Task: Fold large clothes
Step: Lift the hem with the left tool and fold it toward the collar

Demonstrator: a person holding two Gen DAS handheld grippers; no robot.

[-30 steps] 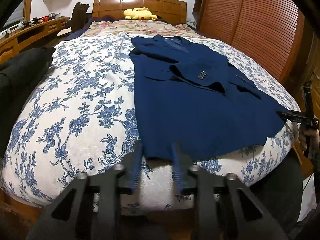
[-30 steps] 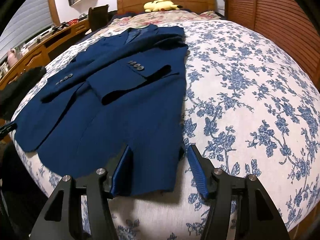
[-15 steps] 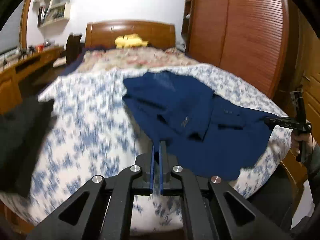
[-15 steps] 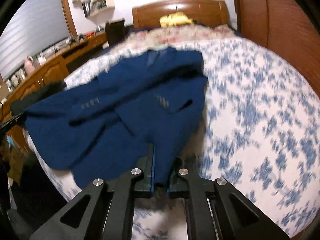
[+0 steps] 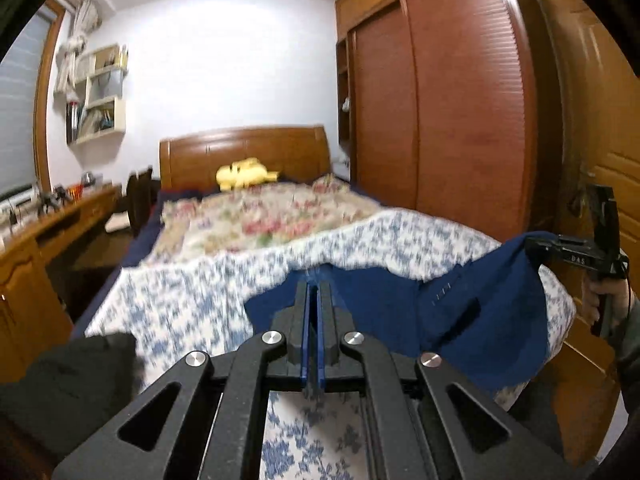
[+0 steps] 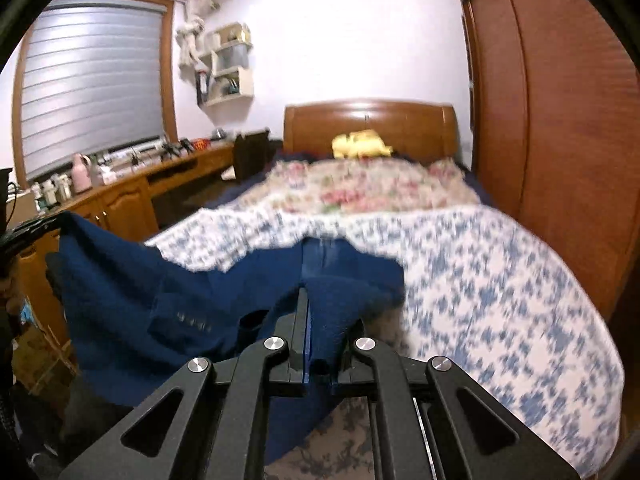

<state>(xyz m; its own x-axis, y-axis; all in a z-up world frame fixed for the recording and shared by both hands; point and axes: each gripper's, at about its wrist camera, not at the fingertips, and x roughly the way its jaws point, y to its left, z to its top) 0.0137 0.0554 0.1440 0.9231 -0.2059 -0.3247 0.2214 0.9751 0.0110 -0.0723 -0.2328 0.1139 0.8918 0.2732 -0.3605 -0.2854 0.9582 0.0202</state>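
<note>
Jaws clamped shut, jacket [image 5: 460, 320] hem now lifted off bed [image 5: 200, 308]

the bed [image 5: 192, 304] wears a white cover printed with blue flowers; further back a pale quilt with red blossoms [image 5: 256, 220] is spread up to the wooden headboard [image 6: 370, 124]. a yellow plush toy [image 6: 360, 145] lies by the headboard. a navy jacket [image 6: 224, 292] partly rests on the cover, its near edge raised. something dark, perhaps clothing [image 5: 68, 384], sits at the near left corner.
</note>
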